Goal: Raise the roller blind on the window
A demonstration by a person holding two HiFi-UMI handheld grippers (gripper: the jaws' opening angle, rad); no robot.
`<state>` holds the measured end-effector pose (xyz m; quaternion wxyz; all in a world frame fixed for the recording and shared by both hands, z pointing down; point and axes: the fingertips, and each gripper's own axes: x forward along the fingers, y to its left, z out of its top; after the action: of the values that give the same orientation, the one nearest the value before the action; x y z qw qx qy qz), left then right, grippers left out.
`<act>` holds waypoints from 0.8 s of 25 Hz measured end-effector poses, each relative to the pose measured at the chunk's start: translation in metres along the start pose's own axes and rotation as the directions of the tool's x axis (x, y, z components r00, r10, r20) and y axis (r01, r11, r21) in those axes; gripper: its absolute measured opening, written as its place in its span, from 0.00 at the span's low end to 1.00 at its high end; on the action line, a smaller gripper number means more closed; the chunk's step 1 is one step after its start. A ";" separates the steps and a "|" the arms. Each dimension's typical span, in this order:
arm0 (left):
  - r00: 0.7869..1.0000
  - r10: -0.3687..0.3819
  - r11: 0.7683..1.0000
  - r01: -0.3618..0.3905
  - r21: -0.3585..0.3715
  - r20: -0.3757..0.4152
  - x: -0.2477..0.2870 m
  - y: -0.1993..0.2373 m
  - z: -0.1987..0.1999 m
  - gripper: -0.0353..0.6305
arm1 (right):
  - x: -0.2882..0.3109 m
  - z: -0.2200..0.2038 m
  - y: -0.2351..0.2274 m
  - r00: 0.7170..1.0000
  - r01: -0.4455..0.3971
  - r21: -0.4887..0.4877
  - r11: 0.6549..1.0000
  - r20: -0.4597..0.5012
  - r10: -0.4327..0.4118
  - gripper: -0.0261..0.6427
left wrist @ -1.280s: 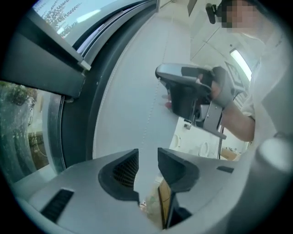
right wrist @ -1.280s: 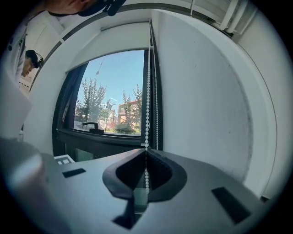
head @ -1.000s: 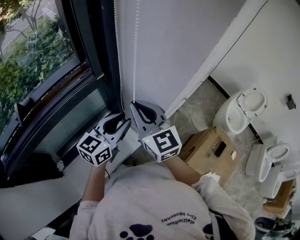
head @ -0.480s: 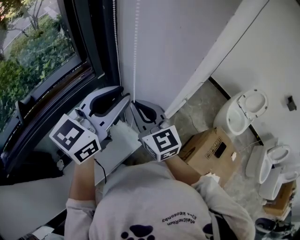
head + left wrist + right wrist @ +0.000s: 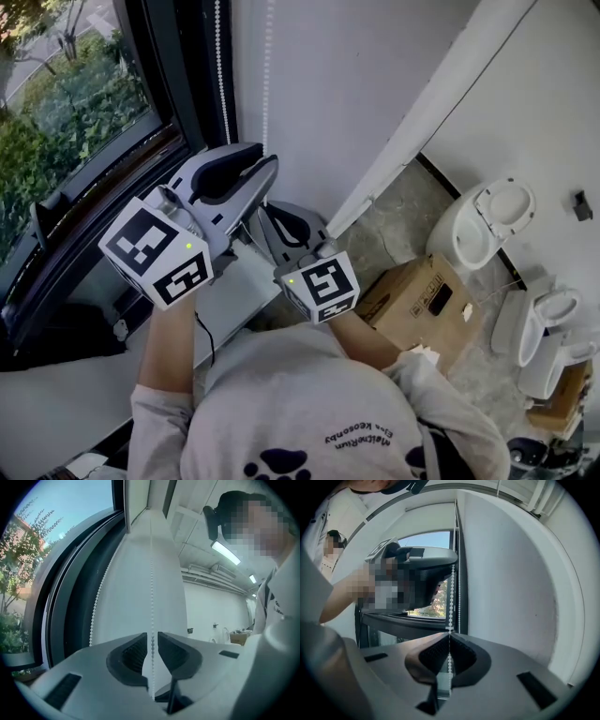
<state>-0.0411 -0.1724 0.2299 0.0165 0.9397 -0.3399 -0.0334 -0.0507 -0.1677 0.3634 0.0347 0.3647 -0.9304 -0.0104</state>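
The blind's white bead chain hangs in two strands (image 5: 267, 66) (image 5: 221, 66) in front of the white wall beside the dark window frame (image 5: 178, 94). My right gripper (image 5: 449, 637) is shut on the nearer strand (image 5: 451, 597), which runs through its closed tips. My left gripper (image 5: 152, 639) sits just above it (image 5: 265, 169). Its jaws have just been closing, and the same strand (image 5: 152, 597) runs through the narrow gap left between them, free of the pads. The other strand (image 5: 101, 592) hangs to the left. I cannot make out the blind's fabric.
The window (image 5: 75, 112) shows greenery outside, with a pale sill (image 5: 56, 394) below it. On the floor to the right are a cardboard box (image 5: 422, 300) and white toilets (image 5: 487, 220) (image 5: 548, 314). A person stands behind, in the gripper views.
My left gripper has risen from beside the right gripper to above it, and its jaws have narrowed round the chain strand. The right gripper has stayed put, shut on the chain.
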 end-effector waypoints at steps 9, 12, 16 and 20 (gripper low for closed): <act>1.000 -0.009 0.998 0.009 0.054 0.001 0.003 -0.001 0.002 0.07 | -0.001 0.000 0.001 1.000 0.005 0.000 1.000 0.010 -0.005 0.05; 1.000 -0.012 0.999 0.011 0.035 0.027 -0.001 -0.002 0.001 0.07 | -0.003 -0.001 0.003 1.000 0.012 -0.002 1.000 0.023 -0.012 0.05; 1.000 0.006 0.999 -0.006 0.051 0.003 -0.003 -0.001 -0.011 0.07 | -0.001 -0.013 0.006 1.000 0.009 0.004 1.000 -0.006 -0.009 0.05; 1.000 0.017 1.000 -0.017 0.008 -0.001 -0.004 0.002 -0.032 0.07 | 0.000 -0.032 0.007 1.000 0.019 -0.008 1.000 -0.024 -0.020 0.05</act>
<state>-0.0431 -0.1708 0.2622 0.0135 0.9368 -0.3482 -0.0314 -0.0528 -0.1624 0.3960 0.0470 0.3737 -0.9263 -0.0101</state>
